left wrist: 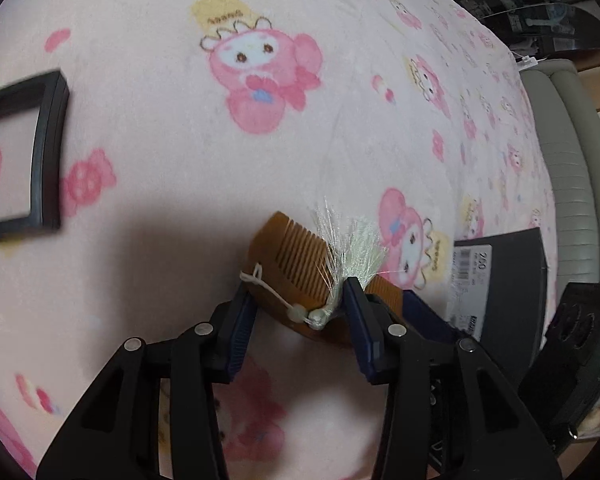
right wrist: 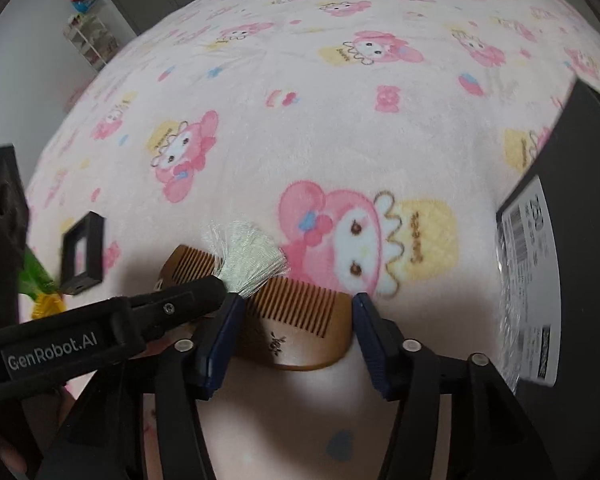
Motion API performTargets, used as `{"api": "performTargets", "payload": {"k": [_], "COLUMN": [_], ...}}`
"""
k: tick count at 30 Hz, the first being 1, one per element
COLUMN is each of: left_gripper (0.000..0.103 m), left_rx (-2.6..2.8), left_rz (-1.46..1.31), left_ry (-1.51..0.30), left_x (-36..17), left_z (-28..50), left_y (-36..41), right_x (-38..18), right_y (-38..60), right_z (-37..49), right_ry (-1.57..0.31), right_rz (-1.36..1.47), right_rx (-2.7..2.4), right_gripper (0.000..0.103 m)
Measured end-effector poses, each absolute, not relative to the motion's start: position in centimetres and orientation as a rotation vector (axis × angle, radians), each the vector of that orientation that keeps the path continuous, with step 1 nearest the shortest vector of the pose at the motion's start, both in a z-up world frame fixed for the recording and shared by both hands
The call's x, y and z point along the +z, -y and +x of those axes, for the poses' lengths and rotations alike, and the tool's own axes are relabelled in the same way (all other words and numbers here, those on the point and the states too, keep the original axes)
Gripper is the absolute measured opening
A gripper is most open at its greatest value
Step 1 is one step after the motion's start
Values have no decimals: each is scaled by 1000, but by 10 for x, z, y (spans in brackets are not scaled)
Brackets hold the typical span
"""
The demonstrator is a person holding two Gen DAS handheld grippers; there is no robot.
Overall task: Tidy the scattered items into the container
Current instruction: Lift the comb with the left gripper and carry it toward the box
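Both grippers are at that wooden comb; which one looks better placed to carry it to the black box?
Probably the left gripper: its pads clamp the comb by its tasselled end. The right gripper only straddles it, jaws apart.

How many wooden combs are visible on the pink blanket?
1. The brown wooden comb with a pale tassel lies near the front of the pink cartoon-print blanket, between both tongs. Others may be hidden inside the black box.

You have a pink cartoon-print blanket covering the bed, a grey padded bed edge at its side, a white wall, and a small shelf rack against it.
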State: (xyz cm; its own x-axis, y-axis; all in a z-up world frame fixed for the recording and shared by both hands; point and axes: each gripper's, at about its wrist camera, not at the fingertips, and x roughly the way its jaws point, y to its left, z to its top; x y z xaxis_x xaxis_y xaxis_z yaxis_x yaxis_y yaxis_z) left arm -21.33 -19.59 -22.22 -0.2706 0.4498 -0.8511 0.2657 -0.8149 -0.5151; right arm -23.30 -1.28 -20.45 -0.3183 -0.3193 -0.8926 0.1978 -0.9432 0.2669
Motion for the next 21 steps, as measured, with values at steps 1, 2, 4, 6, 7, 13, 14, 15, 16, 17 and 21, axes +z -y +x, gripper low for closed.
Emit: {"api": "performTargets", "payload": {"k": [1,2,4,6,7,13,14,15,16,17,21], "left_gripper": [41,41,41,39,39,39,39,39,39,38,36], "left_rx": [2229,2233,2238,2236,2236,2230,2235,2233,2223,2211,2196], "left_rz": [-1812,-1805,-1786,-1740,-1716,-1627,-1618,-1608,-1596,-1584,-1533], "left_ry": [905,900,897,922,935,919,912,912,919,928,940], "left_x": [-220,-216,-208,-200,-196,-180,-179,-177,-176,-174,-159], "left_z": [-210,-207,-198,-186,-180,-160,-159,-158,-157,-155,-149], "left_y": [195,193,189,184,182,153,147,141,138,136,128], "right_x": [-203,-202,-196,-188,-185,-169,-167,-164,-162,-161,-146], "right_y": [11,9,8,6,4,-12,-15,-18,-21,-22,-38], "right_z": [-229,-226,-217,-208,-203,-179,-176,-173,-171,-169,-162], "right_ry": [165,174,155,133,126,127,131,131,132,136,156], "right_rz": [1605,1604,1589,1578,1574,1552,1551,1550,1549,1543,1505], "right_rx": [-2306,-2297,-2291,-2286,-2283,-2249,-2246,-2245,-2245,-2244,-2243], "right_gripper": [49,49,49,49,48,48,48,48,48,48,45]}}
